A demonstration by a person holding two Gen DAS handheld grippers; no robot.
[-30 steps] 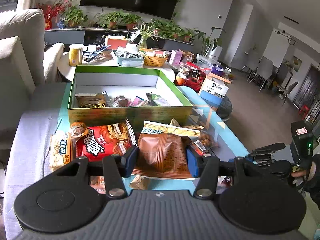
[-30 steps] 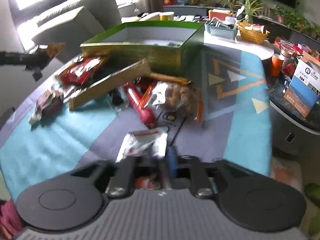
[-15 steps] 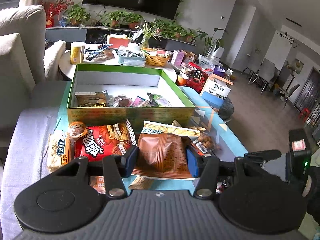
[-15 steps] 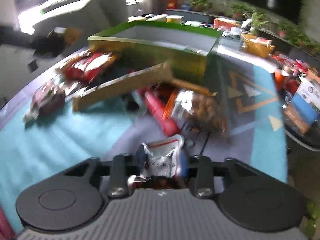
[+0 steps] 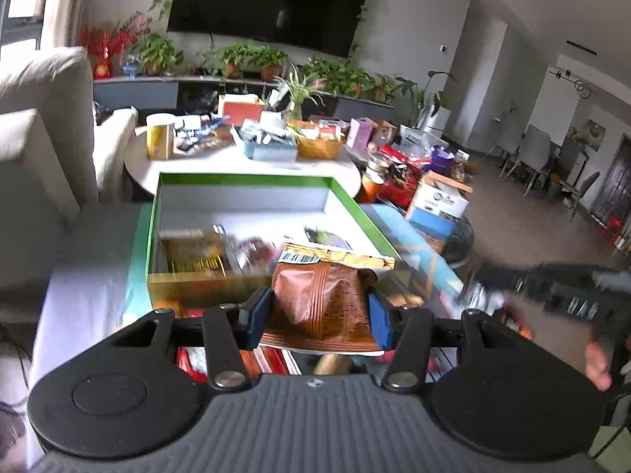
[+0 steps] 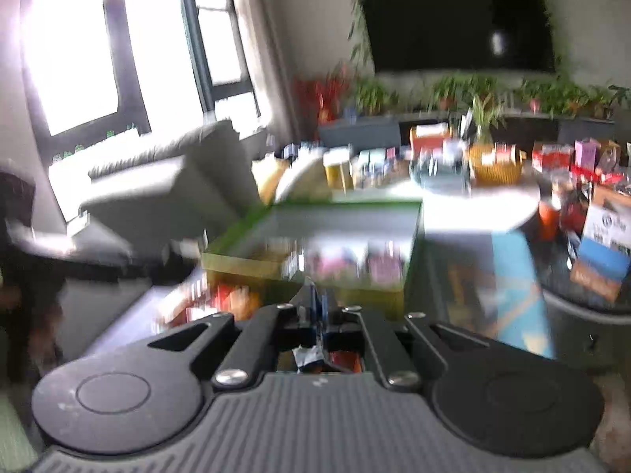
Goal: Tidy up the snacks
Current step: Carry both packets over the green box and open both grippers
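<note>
The left claw (image 5: 319,315) is clamped on a brown snack bag (image 5: 323,299) just before the green box (image 5: 236,181). The right claw (image 6: 318,307) is closing on a small crumpled packet (image 6: 309,356), near the box's front wall.

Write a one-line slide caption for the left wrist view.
Left gripper holds a brown snack packet before the green box.

- The open box (image 5: 244,201) sits just ahead of the left gripper (image 5: 319,315), snack packets (image 5: 197,256) inside.
- A round desk (image 5: 252,161) stands behind the box.
- The sofa (image 5: 43,138) lies left.
</note>
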